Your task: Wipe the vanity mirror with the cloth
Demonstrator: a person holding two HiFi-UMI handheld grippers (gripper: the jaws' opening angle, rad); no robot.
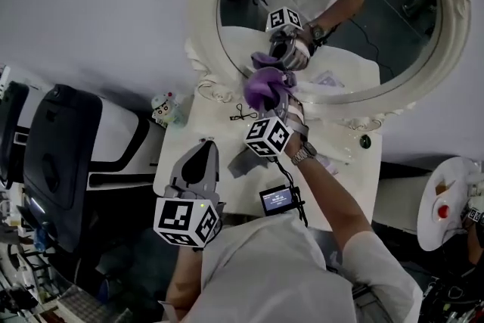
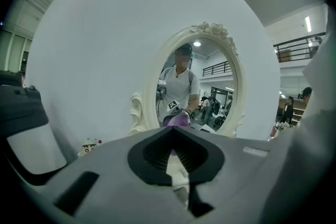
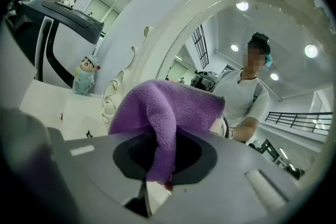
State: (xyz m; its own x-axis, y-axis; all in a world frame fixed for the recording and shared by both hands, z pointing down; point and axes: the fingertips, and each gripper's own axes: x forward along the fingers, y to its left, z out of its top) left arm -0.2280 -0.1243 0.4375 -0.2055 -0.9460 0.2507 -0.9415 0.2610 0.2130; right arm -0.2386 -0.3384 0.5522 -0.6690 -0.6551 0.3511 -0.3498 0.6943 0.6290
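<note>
Text on the little screen (image 1: 277, 199) is too tiny to read. Right gripper (image 1: 274, 96) is clamped on the purple cloth (image 3: 168, 107), which is pressed against the vanity mirror (image 1: 393, 34) low down. Left gripper (image 1: 204, 146) has its jaws together, empty.

The mirror glass (image 1: 386, 41) lies open above and to the right of the cloth (image 1: 261, 83), bounded by its ornate frame (image 1: 203, 19). On the surface (image 1: 198, 125), a figurine (image 1: 163, 109) blocks the left rear corner. A small screen device (image 1: 277, 199) sits near the front edge.
</note>
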